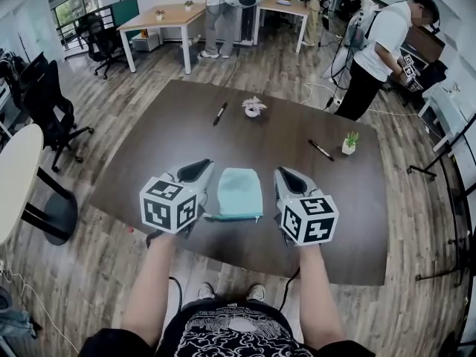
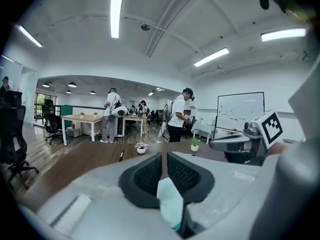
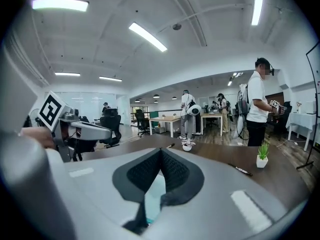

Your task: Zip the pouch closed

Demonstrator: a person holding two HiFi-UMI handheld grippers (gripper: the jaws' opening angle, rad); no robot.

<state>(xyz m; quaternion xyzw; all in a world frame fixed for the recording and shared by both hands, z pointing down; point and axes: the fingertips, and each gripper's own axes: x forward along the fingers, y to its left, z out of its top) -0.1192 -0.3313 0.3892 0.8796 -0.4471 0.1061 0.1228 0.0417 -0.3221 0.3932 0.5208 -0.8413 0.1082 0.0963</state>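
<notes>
Pouch [image 1: 239, 192] held over bench [image 1: 171, 132], left gripper [image 1: 195, 171] and right gripper [image 1: 288, 178] each clamped on one side; zipping seemingly not yet started, requiring one gripper to draw the slider across.

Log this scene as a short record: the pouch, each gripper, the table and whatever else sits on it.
pouch: teal, held between both grippers
left gripper: shut on the pouch's left edge
right gripper: shut on the pouch's right edge
table: dark brown
also on table: pen, second pen, potted plant, flower ornament
zip: state not visible
</notes>
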